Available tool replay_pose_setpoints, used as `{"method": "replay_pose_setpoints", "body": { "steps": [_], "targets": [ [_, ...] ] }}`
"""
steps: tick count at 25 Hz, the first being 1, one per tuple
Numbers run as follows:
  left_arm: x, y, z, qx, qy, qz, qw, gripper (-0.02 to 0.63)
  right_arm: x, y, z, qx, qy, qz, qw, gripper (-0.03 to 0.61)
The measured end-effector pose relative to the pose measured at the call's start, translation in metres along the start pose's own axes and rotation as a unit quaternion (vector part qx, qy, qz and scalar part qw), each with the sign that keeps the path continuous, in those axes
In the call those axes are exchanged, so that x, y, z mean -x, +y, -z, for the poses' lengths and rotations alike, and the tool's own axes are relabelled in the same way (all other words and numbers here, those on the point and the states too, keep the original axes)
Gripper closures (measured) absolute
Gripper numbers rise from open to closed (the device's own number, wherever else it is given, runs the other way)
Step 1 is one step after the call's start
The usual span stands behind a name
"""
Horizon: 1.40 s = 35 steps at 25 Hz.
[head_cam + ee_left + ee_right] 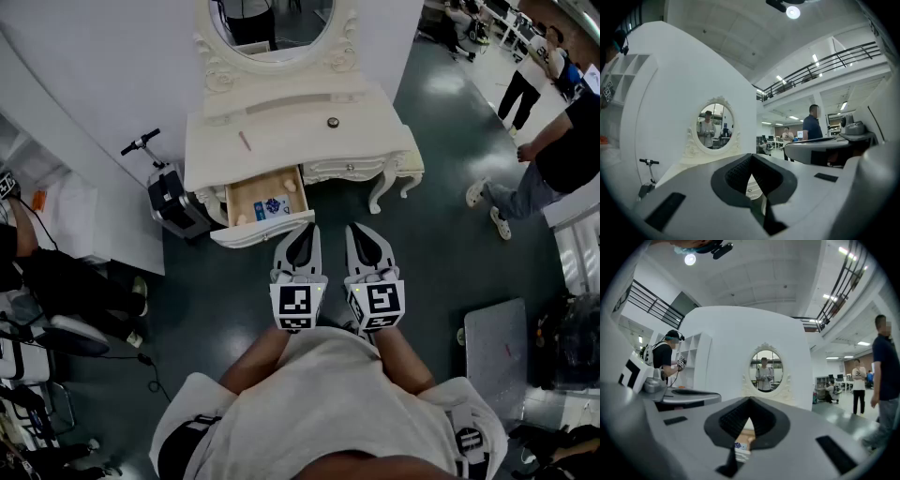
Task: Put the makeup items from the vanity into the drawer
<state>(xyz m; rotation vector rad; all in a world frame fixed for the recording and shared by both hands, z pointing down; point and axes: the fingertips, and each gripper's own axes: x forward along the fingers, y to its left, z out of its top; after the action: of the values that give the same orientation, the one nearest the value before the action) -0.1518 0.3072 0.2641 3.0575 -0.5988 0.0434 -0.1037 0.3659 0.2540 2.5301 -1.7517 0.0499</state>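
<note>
The white vanity [281,141] with an oval mirror [272,23] stands ahead of me. On its top lie a thin pink stick [245,141] and a small round dark item [333,122]. Its left drawer [262,231] is pulled out, holding a blue-and-white box [273,206] and a pale item [291,186]. My left gripper [302,229] and right gripper [364,229] are held level side by side in front of the drawer, apart from it. Both are shut and empty. In the right gripper view, the box [739,445] shows below the right gripper [750,400]. The left gripper [751,156] points at the mirror [715,126].
A black scooter [161,183] leans left of the vanity. People stand at the right [553,159] and one sits at the left [47,272]. A grey flat case [497,356] lies on the dark floor at the right. A white wall runs behind the vanity.
</note>
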Motion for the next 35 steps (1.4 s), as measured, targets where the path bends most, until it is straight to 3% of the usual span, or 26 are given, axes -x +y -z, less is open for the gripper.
{"method": "replay_pose_setpoints", "body": {
  "steps": [12,20,27,35],
  "targets": [
    [0.022,0.033,0.021,0.001,0.028,0.003,0.9996,0.607,-0.014,0.036,0.01,-0.016,-0.001,0.006,1.0,0.565],
    [0.023,0.052,0.051,0.022,0.05,0.01,0.9984,0.607,-0.025,0.052,0.038,-0.007,0.034,0.012,0.999,0.563],
    [-0.014,0.054,0.065,0.033,0.074,0.012,0.9966,0.607,-0.059,0.021,0.05,-0.012,0.058,0.012,0.998,0.564],
    [-0.125,0.059,0.057,0.02,0.071,-0.026,0.997,0.607,-0.145,-0.051,0.043,-0.003,0.049,-0.044,0.998,0.565]
  ]
}}
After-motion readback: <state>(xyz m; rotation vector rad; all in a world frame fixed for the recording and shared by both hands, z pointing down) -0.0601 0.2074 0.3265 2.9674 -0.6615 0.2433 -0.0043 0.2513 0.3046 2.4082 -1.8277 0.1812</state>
